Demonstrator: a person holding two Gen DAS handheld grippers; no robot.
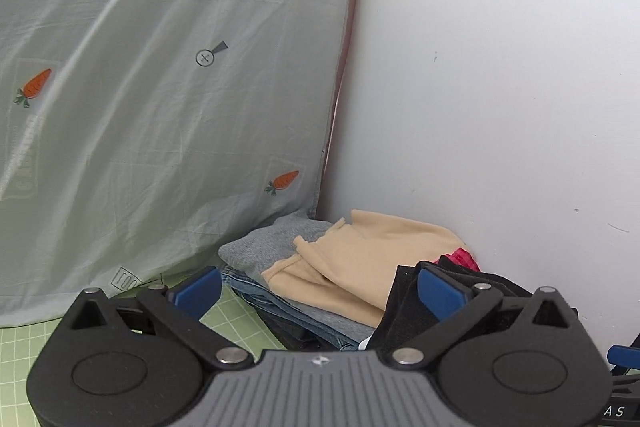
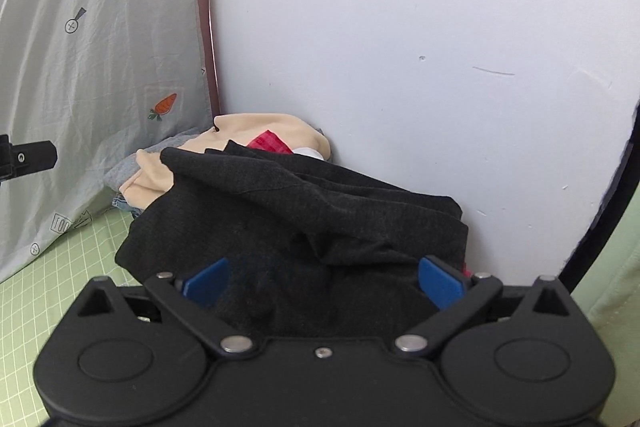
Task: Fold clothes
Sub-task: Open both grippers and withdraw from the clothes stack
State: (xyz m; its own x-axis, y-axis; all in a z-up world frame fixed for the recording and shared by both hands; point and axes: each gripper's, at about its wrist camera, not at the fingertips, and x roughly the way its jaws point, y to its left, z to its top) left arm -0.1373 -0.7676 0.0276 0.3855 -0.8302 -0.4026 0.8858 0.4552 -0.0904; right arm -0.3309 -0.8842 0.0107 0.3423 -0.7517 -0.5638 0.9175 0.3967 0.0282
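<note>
Right wrist view: the right gripper (image 2: 322, 283) stands with its blue pads (image 2: 440, 285) spread wide, and a black garment (image 2: 320, 211) lies bunched between and just beyond them; whether the pads touch the cloth I cannot tell. The garment rests on the green grid-patterned sheet (image 2: 48, 291), against a pile of folded clothes. Behind it sit a beige garment (image 2: 240, 131) and a scrap of red cloth (image 2: 270, 141), close to the white wall (image 2: 400, 27).

In the left wrist view, the left gripper (image 1: 318, 293) is also spread wide and grips nothing. Past its fingers lies the stack: denim (image 1: 260, 287), grey knit (image 1: 272, 239), with beige on top. A pale carrot-printed sheet (image 1: 160, 87) hangs at the left.
</note>
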